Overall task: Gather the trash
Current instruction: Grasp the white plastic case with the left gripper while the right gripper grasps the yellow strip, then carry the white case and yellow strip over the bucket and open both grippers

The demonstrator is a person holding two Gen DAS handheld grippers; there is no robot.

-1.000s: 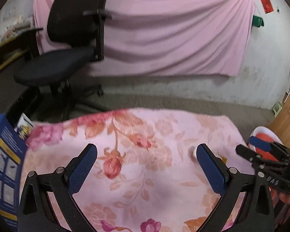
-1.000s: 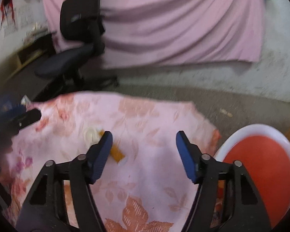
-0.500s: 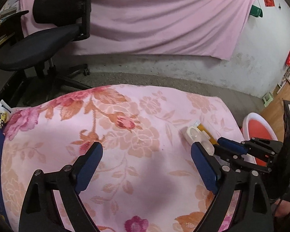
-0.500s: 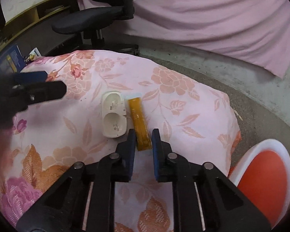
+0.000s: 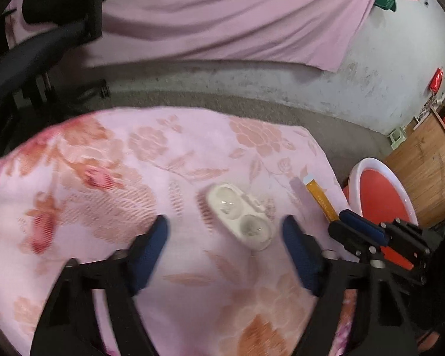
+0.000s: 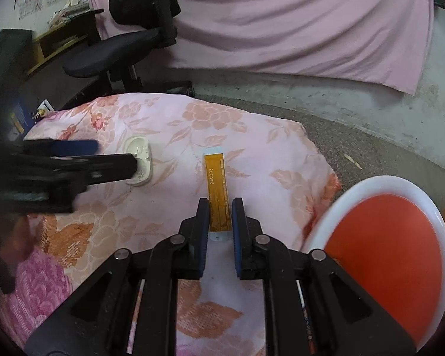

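Observation:
A white plastic case [image 5: 240, 216] with two round wells lies on the pink floral cloth [image 5: 103, 178]. My left gripper [image 5: 224, 221] hovers just short of it, one finger on each side. Its jaws are closing, and the pads do not touch the case. To the right lies a flat orange strip [image 6: 216, 175] with a white end. My right gripper [image 6: 221, 204] is shut on the strip's near end, with the pads against its two long edges. The left wrist view shows the same strip [image 5: 319, 194] and the right gripper [image 5: 338, 222].
A red bin with a white rim [image 6: 379, 181] stands beside the table's right edge. A black office chair [image 6: 127, 50] stands behind the table on the left, before a pink curtain [image 6: 281, 14]. A blue box [image 6: 17, 112] sits at the far left and a wooden cabinet [image 5: 430, 163] at the right.
My left gripper has swung right and down toward the white case, and its jaws have narrowed. My right gripper has gone from wide open to shut on the orange strip.

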